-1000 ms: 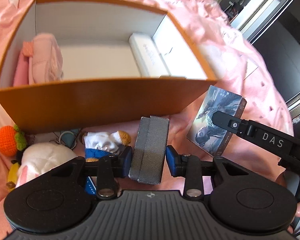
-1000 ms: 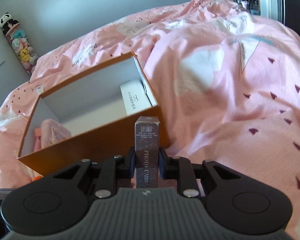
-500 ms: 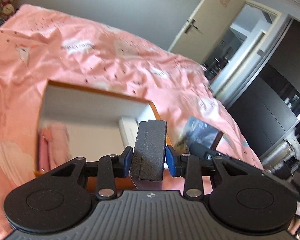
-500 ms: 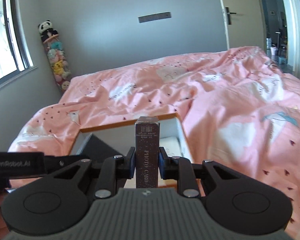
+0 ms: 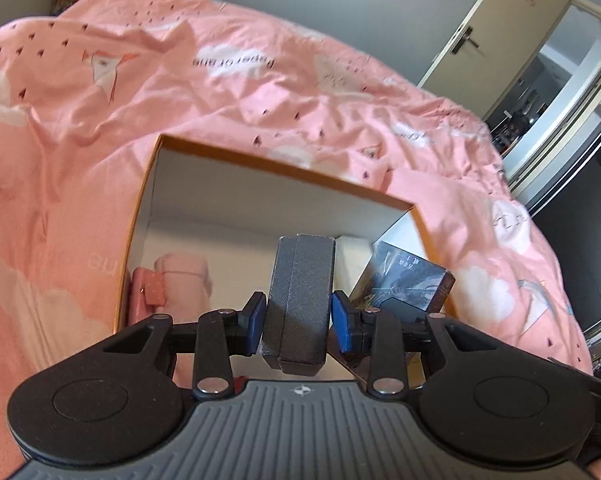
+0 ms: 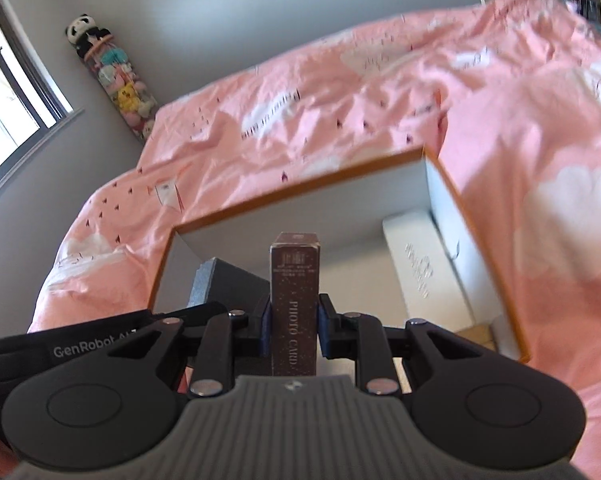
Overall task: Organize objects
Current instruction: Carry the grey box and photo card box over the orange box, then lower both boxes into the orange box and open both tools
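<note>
My left gripper [image 5: 298,322] is shut on a dark grey textured case [image 5: 300,300] and holds it upright over the open orange box [image 5: 284,162]. My right gripper [image 6: 294,330] is shut on a brown "PHOTO CARD" box [image 6: 294,300], also above the orange box [image 6: 300,190]. In the left wrist view the photo card box [image 5: 410,280] shows to the right of the grey case. In the right wrist view the grey case [image 6: 228,284] shows at left. Inside the orange box lie a pink pouch [image 5: 180,284] at left and a white box [image 6: 424,272] at right.
The orange box sits on a pink bedspread [image 5: 260,80]. A hanging column of plush toys [image 6: 112,76] and a window [image 6: 8,92] are on the far wall. An open doorway [image 5: 560,60] is at the right.
Both grippers have tilted down and moved in over the open box with their loads. The two held items now sit closer together inside the box's outline.
</note>
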{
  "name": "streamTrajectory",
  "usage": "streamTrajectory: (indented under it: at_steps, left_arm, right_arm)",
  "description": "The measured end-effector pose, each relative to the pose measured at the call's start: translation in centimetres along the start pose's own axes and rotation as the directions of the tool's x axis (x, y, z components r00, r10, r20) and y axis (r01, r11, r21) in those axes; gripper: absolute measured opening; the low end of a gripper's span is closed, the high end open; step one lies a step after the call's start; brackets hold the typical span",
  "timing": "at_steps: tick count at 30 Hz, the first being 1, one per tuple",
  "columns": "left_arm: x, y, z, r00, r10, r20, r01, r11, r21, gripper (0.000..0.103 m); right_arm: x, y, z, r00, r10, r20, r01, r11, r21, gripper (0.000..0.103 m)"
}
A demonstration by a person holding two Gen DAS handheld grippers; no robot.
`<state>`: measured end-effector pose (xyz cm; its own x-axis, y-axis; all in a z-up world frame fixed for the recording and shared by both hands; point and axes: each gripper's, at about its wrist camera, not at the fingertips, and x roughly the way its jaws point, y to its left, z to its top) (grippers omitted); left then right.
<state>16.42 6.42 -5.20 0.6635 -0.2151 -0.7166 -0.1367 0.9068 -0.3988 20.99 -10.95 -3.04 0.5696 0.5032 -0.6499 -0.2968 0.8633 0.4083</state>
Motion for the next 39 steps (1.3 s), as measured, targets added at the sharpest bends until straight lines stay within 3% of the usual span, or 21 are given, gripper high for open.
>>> streamTrajectory:
  at_steps: [12, 19, 23, 36, 39]
  left_arm:
    - [2.5, 2.3, 0.0, 0.986, 0.064, -0.156, -0.071, 0.997, -0.043, 0.04]
    - [3.1, 1.1, -0.2, 0.976, 0.14, -0.168, -0.14, 0.99, 0.014, 0.039]
    - [3.2, 1.6, 0.0, 0.974, 0.113, -0.195, -0.118, 0.993, -0.017, 0.039]
    - [3.3, 3.0, -0.1, 0.976, 0.009, -0.217, -0.024, 0.997, -0.069, 0.04]
    - [3.4, 2.8, -0.3, 0.974, 0.017, -0.227, -0.028, 0.999, -0.044, 0.033]
  right_arm:
    - [4.9, -0.8, -1.2, 0.983, 0.02, -0.182, -0.01, 0.998, 0.054, 0.024]
    - [7.4, -0.5, 0.3, 0.943, -0.008, -0.333, 0.0, 1.0, -0.025, 0.024]
    - [9.0, -0.7, 0.4, 0.918, -0.024, -0.395, 0.014, 0.999, -0.029, 0.024]
    - [9.8, -1.5, -0.2, 0.91, 0.013, -0.413, 0.001, 0.999, 0.034, 0.028]
    - [9.4, -1.7, -0.2, 0.914, 0.031, -0.404, -0.013, 0.999, 0.049, 0.028]
